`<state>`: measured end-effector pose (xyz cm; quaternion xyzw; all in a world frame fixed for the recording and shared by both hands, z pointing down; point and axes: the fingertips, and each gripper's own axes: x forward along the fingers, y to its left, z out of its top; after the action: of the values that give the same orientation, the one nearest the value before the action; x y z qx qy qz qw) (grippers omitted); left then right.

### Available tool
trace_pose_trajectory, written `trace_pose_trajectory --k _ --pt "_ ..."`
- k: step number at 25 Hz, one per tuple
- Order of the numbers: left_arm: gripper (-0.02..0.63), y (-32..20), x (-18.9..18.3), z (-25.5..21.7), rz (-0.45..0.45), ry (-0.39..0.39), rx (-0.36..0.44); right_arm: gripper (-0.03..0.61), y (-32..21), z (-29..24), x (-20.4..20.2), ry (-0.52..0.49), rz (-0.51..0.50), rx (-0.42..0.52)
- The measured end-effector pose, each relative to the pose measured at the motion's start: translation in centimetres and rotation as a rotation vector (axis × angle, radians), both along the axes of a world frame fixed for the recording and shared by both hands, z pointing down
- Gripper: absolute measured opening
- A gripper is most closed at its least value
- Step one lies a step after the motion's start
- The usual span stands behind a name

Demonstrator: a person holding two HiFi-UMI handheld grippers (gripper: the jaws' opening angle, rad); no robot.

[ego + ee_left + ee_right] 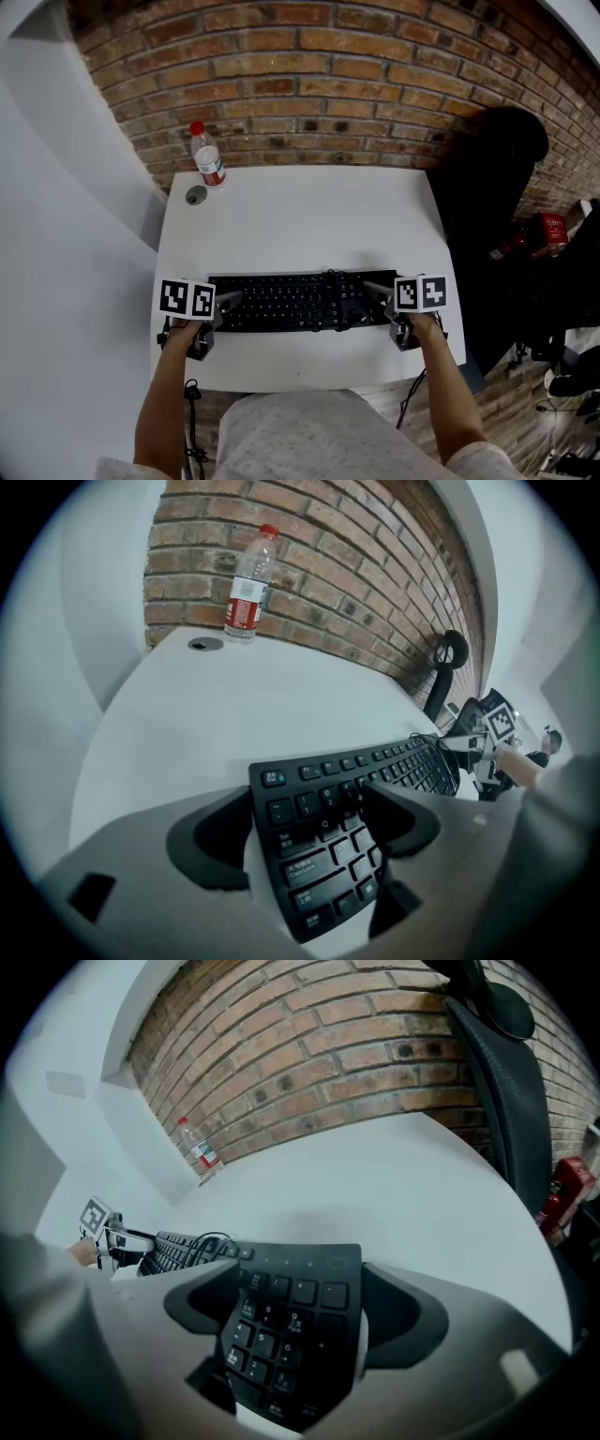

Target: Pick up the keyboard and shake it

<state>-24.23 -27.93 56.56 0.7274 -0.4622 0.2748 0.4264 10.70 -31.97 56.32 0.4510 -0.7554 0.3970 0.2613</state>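
At the near edge of the white table (300, 206), the black keyboard (291, 302) is lying flat, its long axis running from nine o'clock to three o'clock in front of the person. The left gripper (228, 302) is sitting at the nine o'clock end and pointing toward three. The right gripper (377, 292) is sitting at the three o'clock end and pointing back toward nine. So the two are facing each other along the board's length, each equally close to its own end.

In the left gripper view the jaws are standing apart with the Caps Lock corner of the keyboard between them. A strip of bare table is showing beside one pad, so I judge nothing is being squeezed yet. In the right gripper view the jaws are likewise spread wide around the number pad, with a pale gap at the three o'clock pad.

A lift is looking possible only once both ends are pinched together, since the board spans the whole gap between the hands. A water bottle (206, 155) is standing well clear, at eleven o'clock on the table.
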Motion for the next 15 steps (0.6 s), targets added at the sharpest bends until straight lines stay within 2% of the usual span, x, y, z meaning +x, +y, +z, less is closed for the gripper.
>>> trace_pose_trajectory --k 5,15 --pt "0.351 0.05 -0.07 -0.03 -0.012 -0.001 0.014 0.382 -0.07 -0.03 0.3 0.007 0.029 0.006" --pt "0.348 0.06 0.07 -0.68 -0.009 -0.008 0.047 0.371 0.16 -0.93 0.72 0.021 0.049 0.017"
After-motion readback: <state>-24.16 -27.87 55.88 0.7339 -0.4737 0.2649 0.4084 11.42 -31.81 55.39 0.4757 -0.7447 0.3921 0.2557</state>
